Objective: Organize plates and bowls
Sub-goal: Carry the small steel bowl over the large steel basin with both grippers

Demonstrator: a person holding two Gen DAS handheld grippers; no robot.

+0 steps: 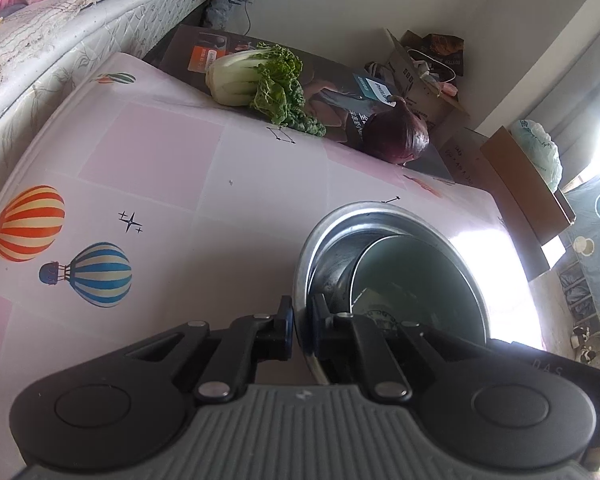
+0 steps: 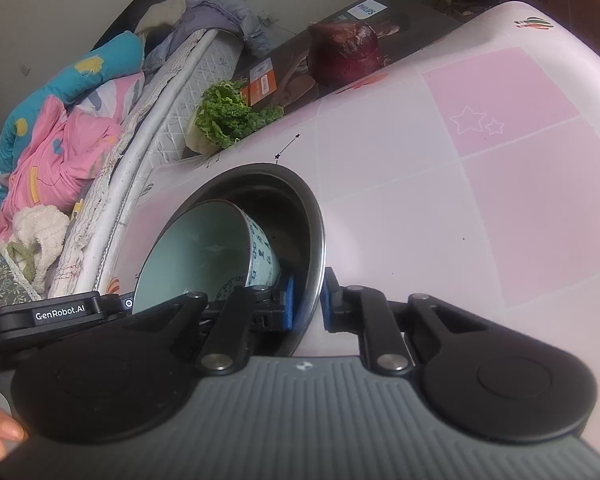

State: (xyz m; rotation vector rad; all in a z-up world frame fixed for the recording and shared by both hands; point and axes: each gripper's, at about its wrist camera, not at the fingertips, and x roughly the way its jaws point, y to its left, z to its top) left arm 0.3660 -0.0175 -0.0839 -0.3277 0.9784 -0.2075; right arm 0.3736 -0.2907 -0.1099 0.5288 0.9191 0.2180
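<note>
Pink-and-white checked oilcloth printed with balloons covered the table (image 1: 160, 160), which stood against a bed (image 1: 80, 20). Near the table's front edge sat a steel basin (image 1: 380, 216), and inside it a pale green ceramic bowl (image 2: 196, 256) leaned tilted on its side, so the nesting of at least these two pieces looked done. Beyond the basin, along the table's far edge, a head of bok choy (image 1: 256, 80) and a red onion (image 1: 396, 136) rested on a dark printed box (image 1: 332, 92), well apart from the basin. The left gripper (image 1: 300, 324) was pinched narrowly on the basin's rim, one finger outside the wall and one inside. The right gripper (image 2: 308, 300) gripped the opposite rim the same way, its blue pads (image 2: 288, 300) bracketing the steel wall. No plates showed in either view, so I judged what remained was carrying or placing the nested pair; whether more dishes waited could not be told
</note>
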